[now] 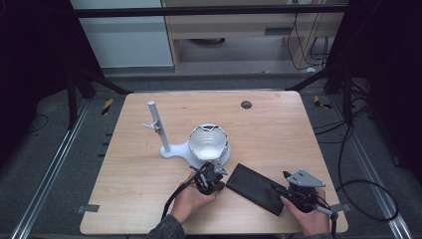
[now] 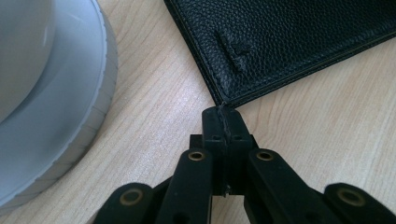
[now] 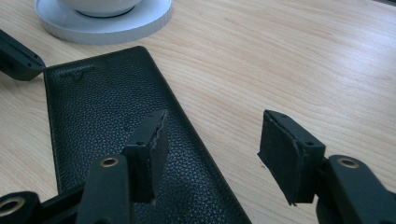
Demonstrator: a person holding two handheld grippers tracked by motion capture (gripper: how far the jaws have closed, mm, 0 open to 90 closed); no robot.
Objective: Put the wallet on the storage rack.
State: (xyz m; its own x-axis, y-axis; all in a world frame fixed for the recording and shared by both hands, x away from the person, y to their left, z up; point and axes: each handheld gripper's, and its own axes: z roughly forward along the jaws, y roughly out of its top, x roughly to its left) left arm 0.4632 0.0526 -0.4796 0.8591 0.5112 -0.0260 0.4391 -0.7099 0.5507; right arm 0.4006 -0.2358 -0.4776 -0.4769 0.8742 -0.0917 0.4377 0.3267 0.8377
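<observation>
Black leather wallet lies flat on my wooden table, toward the near edge at about 5 o'clock from the table's centre, long axis running 10 to 4. My left gripper sits at the wallet's 10 o'clock corner; in the left gripper view its jaws are pressed together, tips right at that corner, but I cannot tell whether any leather is pinched between them. My right gripper is at the wallet's 4 o'clock end; in the right gripper view its jaws stand wide apart, holding nothing, one over the leather, the other over bare wood. White bowl rests on a white round stand base, just at 12 o'clock of my left gripper, with a white upright post at its 9 o'clock.
</observation>
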